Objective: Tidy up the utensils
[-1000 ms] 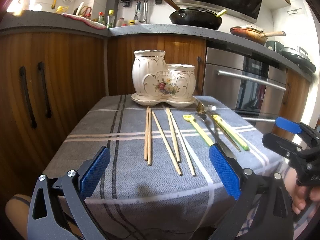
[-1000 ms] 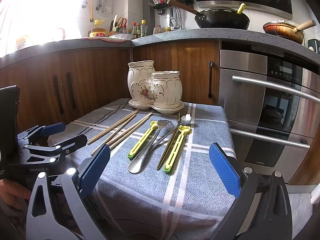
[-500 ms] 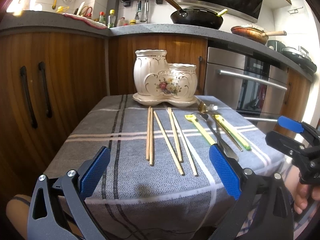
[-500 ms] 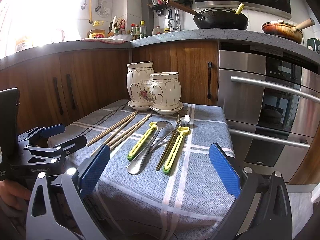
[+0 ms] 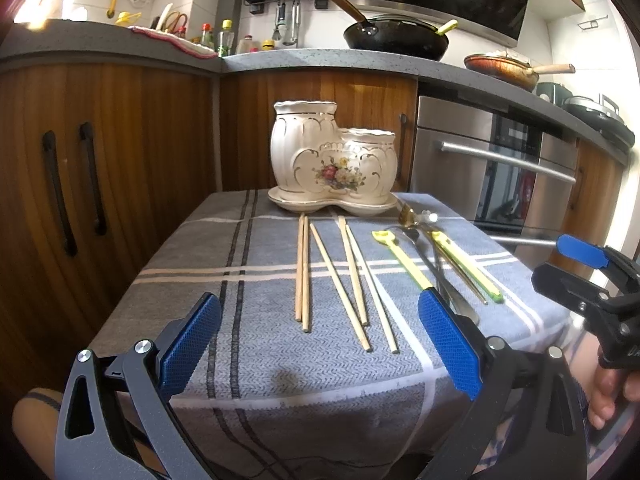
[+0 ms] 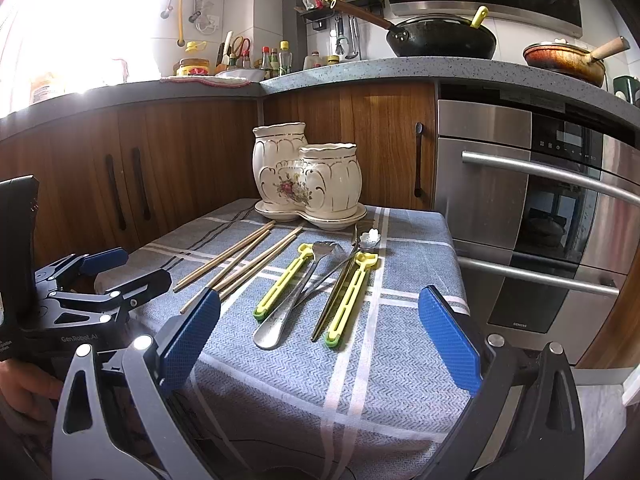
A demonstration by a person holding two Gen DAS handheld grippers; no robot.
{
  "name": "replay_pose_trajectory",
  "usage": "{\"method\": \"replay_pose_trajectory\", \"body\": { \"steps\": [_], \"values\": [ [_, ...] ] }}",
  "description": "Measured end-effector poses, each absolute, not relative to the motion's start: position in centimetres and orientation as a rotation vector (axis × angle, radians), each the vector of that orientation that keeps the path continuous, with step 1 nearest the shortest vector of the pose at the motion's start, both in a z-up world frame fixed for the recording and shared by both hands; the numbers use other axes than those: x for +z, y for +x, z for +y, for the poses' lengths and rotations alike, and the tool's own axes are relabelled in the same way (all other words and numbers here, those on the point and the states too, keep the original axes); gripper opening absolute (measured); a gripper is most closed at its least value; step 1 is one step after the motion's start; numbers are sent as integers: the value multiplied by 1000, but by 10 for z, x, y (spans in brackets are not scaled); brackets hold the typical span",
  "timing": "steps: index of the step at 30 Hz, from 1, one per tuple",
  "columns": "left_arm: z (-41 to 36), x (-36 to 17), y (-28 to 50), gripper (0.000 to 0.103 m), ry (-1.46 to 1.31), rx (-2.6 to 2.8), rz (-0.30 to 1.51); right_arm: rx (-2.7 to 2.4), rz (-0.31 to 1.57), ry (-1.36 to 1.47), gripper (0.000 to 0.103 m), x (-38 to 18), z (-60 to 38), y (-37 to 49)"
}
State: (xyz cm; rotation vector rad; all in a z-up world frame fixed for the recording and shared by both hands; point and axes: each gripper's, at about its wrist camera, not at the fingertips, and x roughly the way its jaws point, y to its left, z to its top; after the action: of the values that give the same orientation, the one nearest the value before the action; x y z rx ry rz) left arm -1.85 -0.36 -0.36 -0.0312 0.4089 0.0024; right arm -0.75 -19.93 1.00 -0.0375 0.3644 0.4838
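Observation:
A cream ceramic two-pot utensil holder (image 5: 334, 162) (image 6: 306, 176) stands on its saucer at the far edge of the small table. Several wooden chopsticks (image 5: 344, 276) (image 6: 240, 260) lie on the cloth in front of it. To their right lie two yellow-handled utensils (image 5: 400, 258) (image 6: 282, 282), a metal spoon (image 6: 288, 312), a fork and dark chopsticks. My left gripper (image 5: 320, 344) is open and empty, at the table's near edge. My right gripper (image 6: 320, 340) is open and empty, at the near right edge; it also shows in the left wrist view (image 5: 580, 276).
The table is covered by a grey-blue checked cloth (image 5: 256, 344) (image 6: 400, 360). Wooden cabinets (image 5: 100, 168) stand behind and to the left. A steel oven (image 6: 532, 208) stands to the right. Pans and bottles sit on the counter above.
Both grippers have drifted slightly; the holder and utensils shifted a little in view. Nothing on the table has moved. Both jaws stay open.

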Motion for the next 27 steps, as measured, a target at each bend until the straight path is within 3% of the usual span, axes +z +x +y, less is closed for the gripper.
{"method": "replay_pose_trajectory", "body": {
  "steps": [27],
  "values": [
    [-7, -3, -20, 98, -26, -3, 420, 481, 383, -33, 98, 9, -198, -4]
  ]
}}
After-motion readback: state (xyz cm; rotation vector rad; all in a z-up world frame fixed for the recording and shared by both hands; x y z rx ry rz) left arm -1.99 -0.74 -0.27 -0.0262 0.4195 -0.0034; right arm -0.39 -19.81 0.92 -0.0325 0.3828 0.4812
